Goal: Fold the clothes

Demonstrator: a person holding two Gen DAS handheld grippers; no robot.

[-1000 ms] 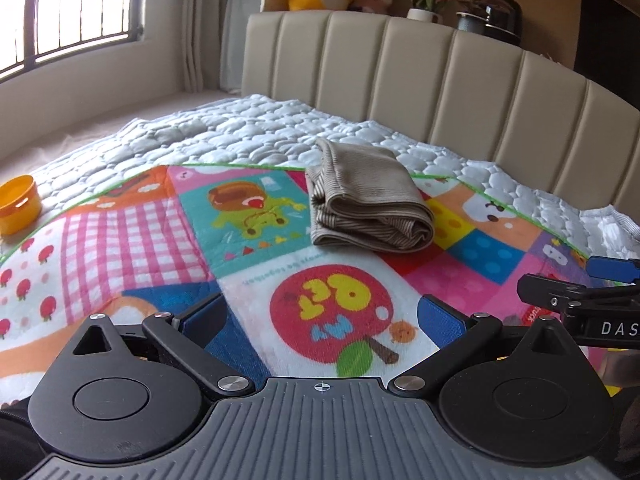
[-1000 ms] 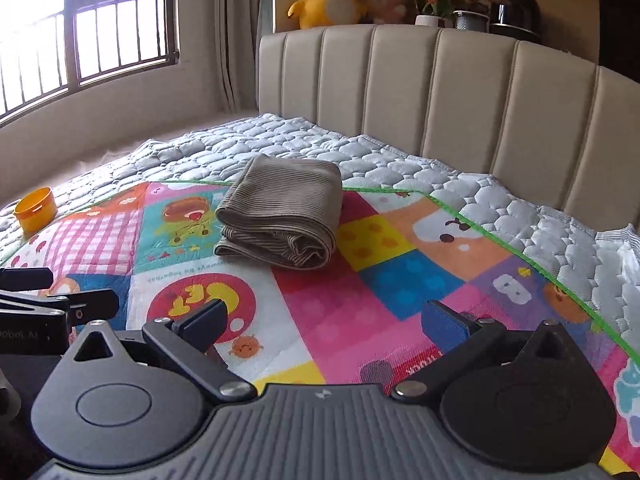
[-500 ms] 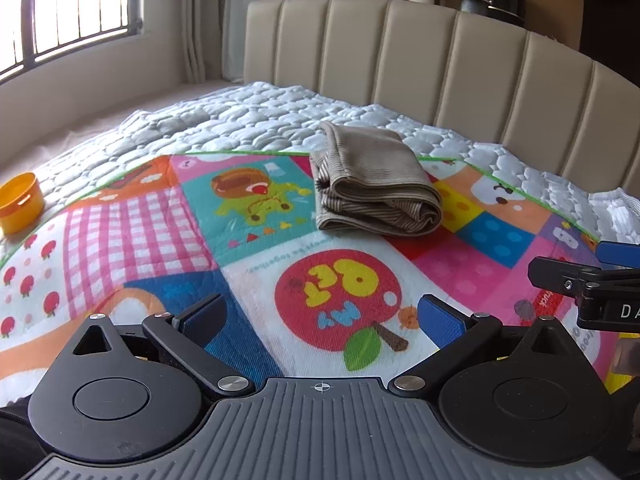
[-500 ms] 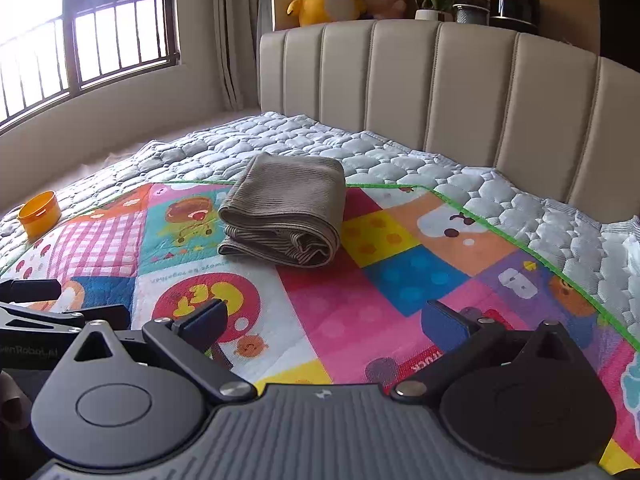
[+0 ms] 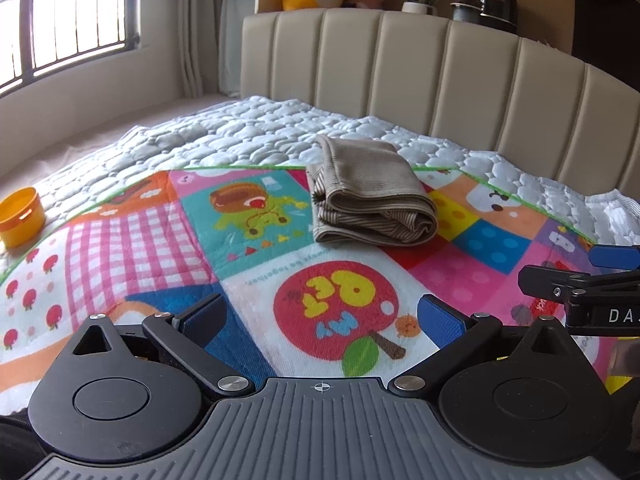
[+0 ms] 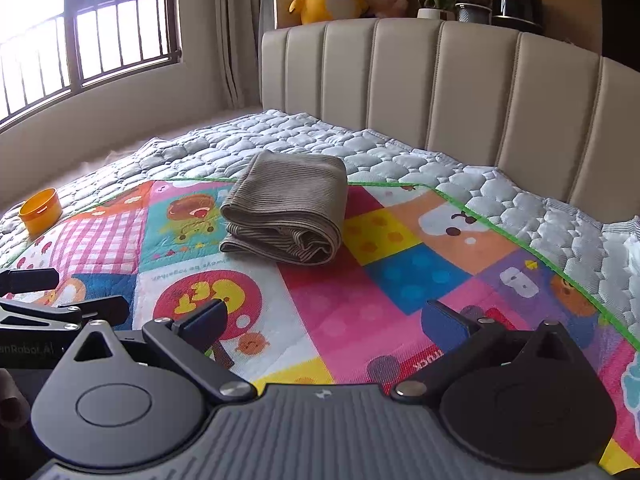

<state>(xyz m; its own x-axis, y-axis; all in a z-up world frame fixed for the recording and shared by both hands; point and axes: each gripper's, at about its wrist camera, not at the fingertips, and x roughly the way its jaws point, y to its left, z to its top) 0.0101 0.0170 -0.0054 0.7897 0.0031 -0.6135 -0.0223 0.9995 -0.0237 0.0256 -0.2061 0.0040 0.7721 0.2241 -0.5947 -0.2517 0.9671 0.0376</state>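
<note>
A folded garment (image 5: 370,194) lies on a bed, its long axis running from the near side toward the padded headboard (image 5: 440,76), with the rolled, open fold end facing the cameras and the flat end pointing at the headboard. It is a taupe-brown ribbed knit, folded into a thick, compact rectangle; at the near end the layers curl over and show a striped inner side. It rests on a colourful cartoon play mat (image 5: 160,232), with its far end reaching over the mat's green edge onto the white quilted cover (image 5: 248,132). The left hand-held gripper (image 5: 320,318) hangs low over the mat with its blue-padded fingers spread wide and nothing between them; the garment is well apart from it, straight ahead and slightly right. The right hand-held gripper (image 6: 326,318) is likewise spread wide and empty, with the garment ahead and slightly left. A small orange cup (image 5: 21,216) sits far left of the garment.
</note>
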